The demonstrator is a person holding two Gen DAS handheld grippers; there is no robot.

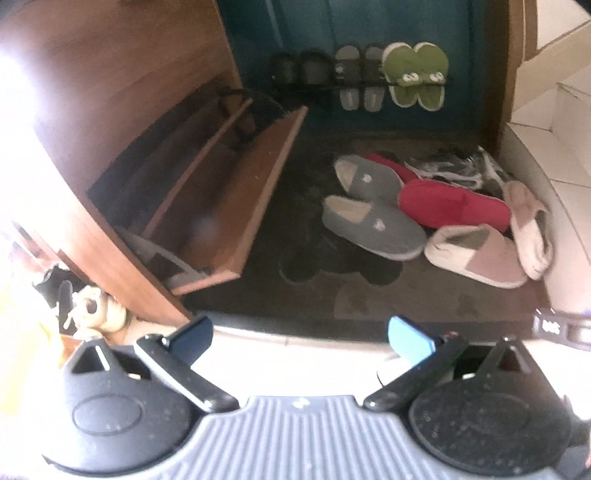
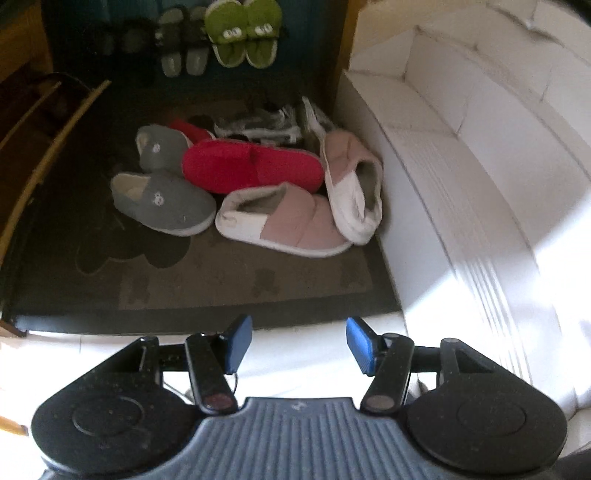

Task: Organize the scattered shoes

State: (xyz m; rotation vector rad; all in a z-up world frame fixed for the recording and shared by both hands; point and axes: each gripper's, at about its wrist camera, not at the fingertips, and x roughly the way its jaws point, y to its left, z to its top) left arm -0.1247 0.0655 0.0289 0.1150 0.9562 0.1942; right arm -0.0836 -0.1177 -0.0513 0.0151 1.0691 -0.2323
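Hovering over a dark doormat (image 2: pixel 207 288), the left gripper (image 1: pixel 301 338) and right gripper (image 2: pixel 299 345) gape empty; slippers (image 2: pixel 255 166) lie heaped at twelve o'clock, a blurred striped pair (image 2: pixel 258 125) half-buried behind.

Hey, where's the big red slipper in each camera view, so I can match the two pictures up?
Left wrist view: the red slipper lies right of centre on the dark mat, behind the pink slippers.
Right wrist view: the red slipper lies left of centre, in the middle of the pile.
Shared landmark: the green frog slippers on the wall rack, at the top of both views.
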